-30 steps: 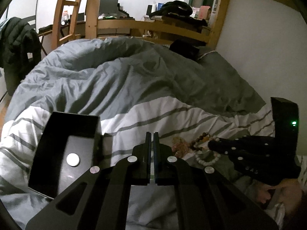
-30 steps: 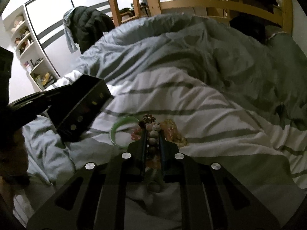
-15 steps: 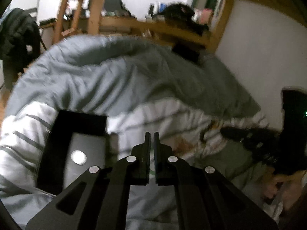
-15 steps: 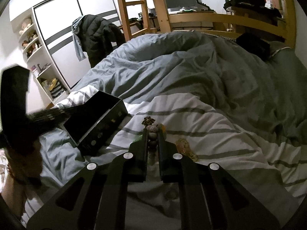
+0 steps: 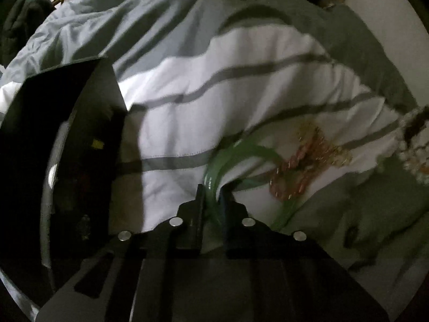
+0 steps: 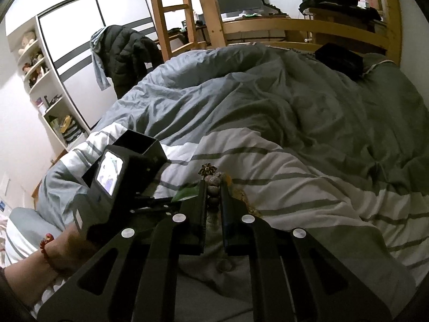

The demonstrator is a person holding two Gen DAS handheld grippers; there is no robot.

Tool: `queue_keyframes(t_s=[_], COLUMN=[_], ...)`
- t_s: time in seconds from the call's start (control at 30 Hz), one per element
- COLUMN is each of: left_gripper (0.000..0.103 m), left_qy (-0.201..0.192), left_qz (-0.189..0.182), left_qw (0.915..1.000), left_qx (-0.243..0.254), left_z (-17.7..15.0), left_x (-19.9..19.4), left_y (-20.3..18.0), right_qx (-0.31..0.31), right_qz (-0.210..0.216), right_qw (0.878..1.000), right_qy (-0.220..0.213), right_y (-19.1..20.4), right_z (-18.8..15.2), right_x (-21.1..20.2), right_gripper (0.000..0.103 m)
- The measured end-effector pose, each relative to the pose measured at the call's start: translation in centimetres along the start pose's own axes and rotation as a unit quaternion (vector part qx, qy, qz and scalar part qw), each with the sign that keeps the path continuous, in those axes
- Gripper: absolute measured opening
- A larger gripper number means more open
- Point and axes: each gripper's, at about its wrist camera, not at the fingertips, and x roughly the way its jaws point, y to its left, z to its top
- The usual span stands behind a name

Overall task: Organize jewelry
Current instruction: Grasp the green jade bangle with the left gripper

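Jewelry is spread over the striped duvet [image 5: 203, 102] on the bed, and both grippers are right in it. Left gripper [image 5: 213, 198] has its fingers slightly apart with the green bangle [image 5: 228, 158] running between them; the picture is too blurry to say if it's actually pinching it or just straddling it. Right gripper [image 6: 213, 196] is closed down on a beaded bracelet [image 6: 213, 185], grey-brown speckled beads stacked between the fingers, with a little brown flower charm [image 6: 207, 169] sticking out past the tips.

Just right of the bangle there's a tangled pile of gold and pink chains [image 5: 303, 161] lying on the duvet, and at the far right edge of the left view a string of pale beads [image 5: 413, 147], cut off and smeared. Black box [image 5: 61, 145] sits open on the left, close beside the left gripper, its inside too dark to make out.

From the right view the left gripper's body blocks most of the box, and a bare wrist wearing a red bead bracelet [image 6: 47, 244] shows behind it.
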Motion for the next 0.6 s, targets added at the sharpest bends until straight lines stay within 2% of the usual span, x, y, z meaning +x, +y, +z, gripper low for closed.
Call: queue_keyframes(t_s=[0.3,0.5,0.6], left_gripper=[0.009,0.009,0.009], left_qy=[-0.056,-0.086,-0.103], left_qz=[-0.027,-0.027,-0.013], left_qw=[0.998,0.9953,0.9937], left_qx=[-0.012,-0.035,-0.042], left_z=[-0.1,0.2,0.3], left_x=[-5.6,-8.5,-10.4], left_y=[0.7,3.0,4.0], right_qx=[-0.008,-0.025,-0.034], right_qz=[0.013,0.028,0.037], right_qw=[1.0,0.999,0.999], right_qy=[-0.016,-0.02,-0.021], right_y=[1.4,3.3,4.4], right_z=[1.2,2.6,3.5], right_x=[-2.0,-2.6,-2.6], right_gripper=[0.01,0.01,0.01])
